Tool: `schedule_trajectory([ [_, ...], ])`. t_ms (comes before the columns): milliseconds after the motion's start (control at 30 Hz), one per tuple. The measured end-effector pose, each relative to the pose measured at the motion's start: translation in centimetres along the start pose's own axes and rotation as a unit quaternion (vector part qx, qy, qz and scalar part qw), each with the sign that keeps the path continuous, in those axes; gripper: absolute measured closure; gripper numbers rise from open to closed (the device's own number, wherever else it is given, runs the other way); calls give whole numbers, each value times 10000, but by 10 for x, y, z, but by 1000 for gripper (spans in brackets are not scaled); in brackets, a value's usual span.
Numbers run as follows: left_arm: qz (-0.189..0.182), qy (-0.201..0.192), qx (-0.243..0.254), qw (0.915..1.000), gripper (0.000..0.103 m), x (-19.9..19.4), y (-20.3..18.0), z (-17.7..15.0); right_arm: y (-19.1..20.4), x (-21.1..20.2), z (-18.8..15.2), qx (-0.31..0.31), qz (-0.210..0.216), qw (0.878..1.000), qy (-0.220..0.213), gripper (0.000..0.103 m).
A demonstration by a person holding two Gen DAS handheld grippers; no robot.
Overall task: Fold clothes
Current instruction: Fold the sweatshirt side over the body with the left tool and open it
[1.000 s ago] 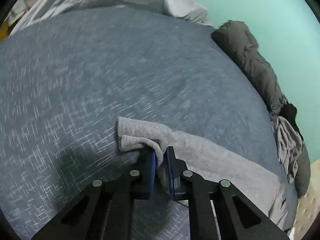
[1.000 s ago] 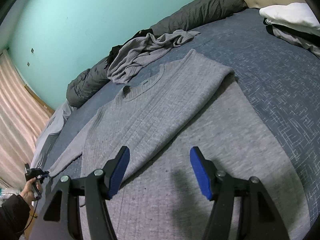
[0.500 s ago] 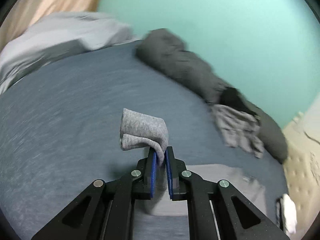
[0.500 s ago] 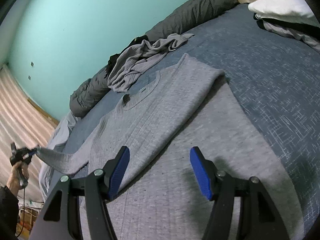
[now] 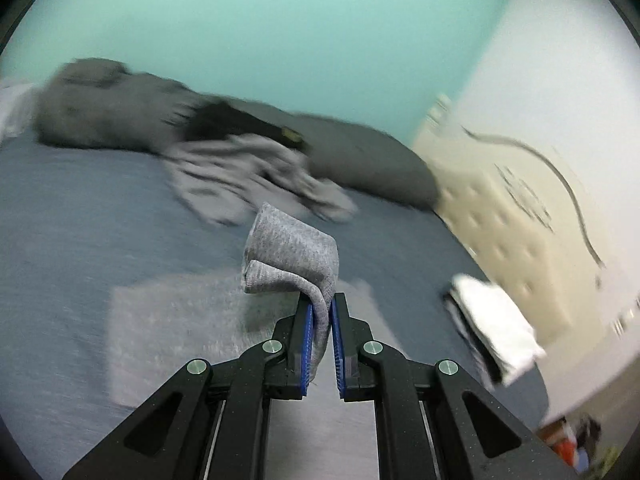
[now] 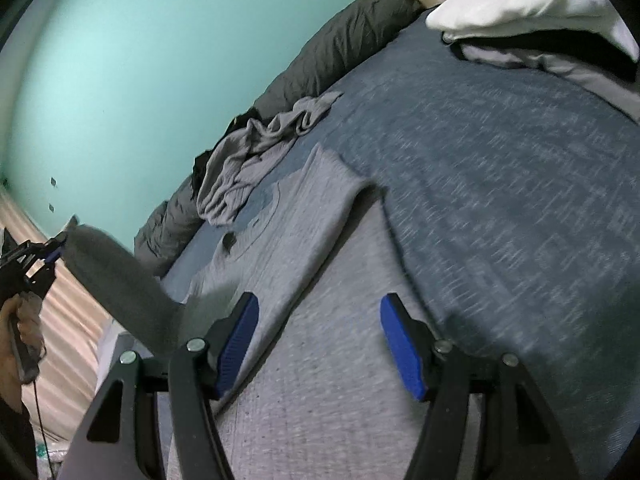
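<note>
Left gripper [image 5: 321, 316] pinching grey sleeve cuff [image 5: 294, 254] between jaws, holding it up off bed [image 6: 500, 184]. Sleeve [image 6: 120, 284] stretching from raised cuff down to grey sweater [image 6: 304, 240] lying flat on blue bedcover. Right gripper [image 6: 326, 340] hovering over sweater body, jaws spread wide, gripping nothing. Crumpled grey garment [image 6: 256, 152] lying near dark duvet [image 6: 340, 48].

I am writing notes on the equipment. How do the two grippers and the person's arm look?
Both the left gripper and the right gripper have black angular frames, silver round bolts and blue ribbed pads. A thin dark cable hangs under the hand, and the sleeve is dark.
</note>
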State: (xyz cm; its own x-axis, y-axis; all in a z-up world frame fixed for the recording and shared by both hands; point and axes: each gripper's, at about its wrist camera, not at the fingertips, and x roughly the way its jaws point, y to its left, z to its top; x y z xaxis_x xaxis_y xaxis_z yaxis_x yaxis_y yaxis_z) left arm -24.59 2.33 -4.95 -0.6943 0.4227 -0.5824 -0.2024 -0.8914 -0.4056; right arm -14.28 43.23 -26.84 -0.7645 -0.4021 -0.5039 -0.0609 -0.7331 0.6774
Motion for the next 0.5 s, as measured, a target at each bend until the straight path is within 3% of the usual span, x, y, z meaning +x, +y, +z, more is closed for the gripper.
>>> schedule_trajectory([
  [133, -384, 603, 366, 9968, 94, 58, -64, -50, -12, -18, 8, 133, 32, 9998, -115, 34],
  [267, -484, 1331, 844, 9863, 94, 117, -109, -122, -20, -28, 11, 207, 64, 9997, -100, 34],
  [367, -417, 1761, 1141, 9769, 93, 148, -125, -167, -23, -27, 11, 337, 144, 9993, 15, 34],
  [500, -182, 2133, 1146, 9701, 92, 173, -117, -203, -21, -17, 7, 328, 238, 9989, 219, 34],
])
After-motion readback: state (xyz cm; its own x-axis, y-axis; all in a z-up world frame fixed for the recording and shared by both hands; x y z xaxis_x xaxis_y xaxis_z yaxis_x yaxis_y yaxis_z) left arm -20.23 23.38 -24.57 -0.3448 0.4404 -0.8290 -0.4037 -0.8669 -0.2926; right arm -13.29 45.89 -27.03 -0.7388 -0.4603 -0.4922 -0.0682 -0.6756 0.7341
